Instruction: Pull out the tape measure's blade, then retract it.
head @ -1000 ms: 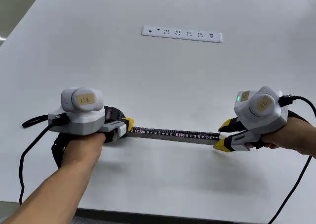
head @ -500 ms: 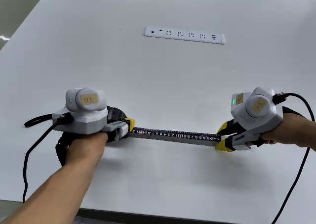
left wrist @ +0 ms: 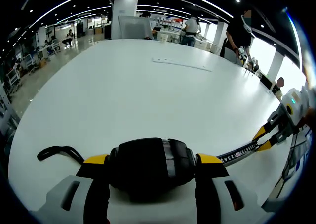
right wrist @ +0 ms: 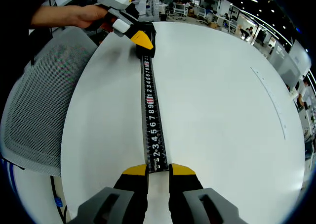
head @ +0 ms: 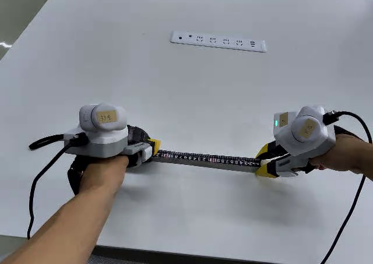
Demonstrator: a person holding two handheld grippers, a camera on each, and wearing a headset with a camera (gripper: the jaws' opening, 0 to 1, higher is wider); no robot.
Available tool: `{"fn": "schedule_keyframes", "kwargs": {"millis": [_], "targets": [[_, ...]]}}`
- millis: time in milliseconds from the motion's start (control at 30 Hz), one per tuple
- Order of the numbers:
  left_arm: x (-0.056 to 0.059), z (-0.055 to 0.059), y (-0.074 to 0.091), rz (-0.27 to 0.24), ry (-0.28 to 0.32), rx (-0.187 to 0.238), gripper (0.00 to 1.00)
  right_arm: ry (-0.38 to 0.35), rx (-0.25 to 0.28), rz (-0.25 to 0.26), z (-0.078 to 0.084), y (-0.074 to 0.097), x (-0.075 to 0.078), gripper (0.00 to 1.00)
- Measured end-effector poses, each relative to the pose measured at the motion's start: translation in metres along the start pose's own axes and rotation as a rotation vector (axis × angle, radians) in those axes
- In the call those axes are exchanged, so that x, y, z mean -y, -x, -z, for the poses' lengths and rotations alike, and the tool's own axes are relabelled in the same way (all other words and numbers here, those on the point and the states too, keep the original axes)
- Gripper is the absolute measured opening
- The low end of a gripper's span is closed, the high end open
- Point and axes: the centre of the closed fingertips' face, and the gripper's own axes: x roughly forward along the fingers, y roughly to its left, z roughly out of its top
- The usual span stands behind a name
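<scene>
On table [head: 175, 89], left claw [head: 147, 150] spread wide, clamping tape measure case [left wrist: 150, 164]. From case, blade [right wrist: 150, 115] runs toward 3 o'clock to right claw [right wrist: 158, 170], nearly closed, pinching blade tip.

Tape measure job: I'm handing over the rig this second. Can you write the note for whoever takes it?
Left gripper: shut on the tape measure case, down at the white table.
Right gripper: shut on the tip of the blade, low numbers right at its jaws.
Blade: drawn out straight between the two grippers, printed side up. I can't tell if it touches the table.
Power strip: lies at the far side, well away from the work.
Done: blade pulled out.
Left: bring the right gripper back toward the case so the blade retracts, then let go of the tip.
</scene>
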Motion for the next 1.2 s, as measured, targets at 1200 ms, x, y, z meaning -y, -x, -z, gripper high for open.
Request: {"fn": "schedule_keyframes", "kwargs": {"millis": [1200], "targets": [[-0.0030,0.0045,-0.0013,-0.033,-0.032,-0.023,0.62,0.025,-0.002,0.003,-0.0007,0.0007,-0.0027,0.09]]}}
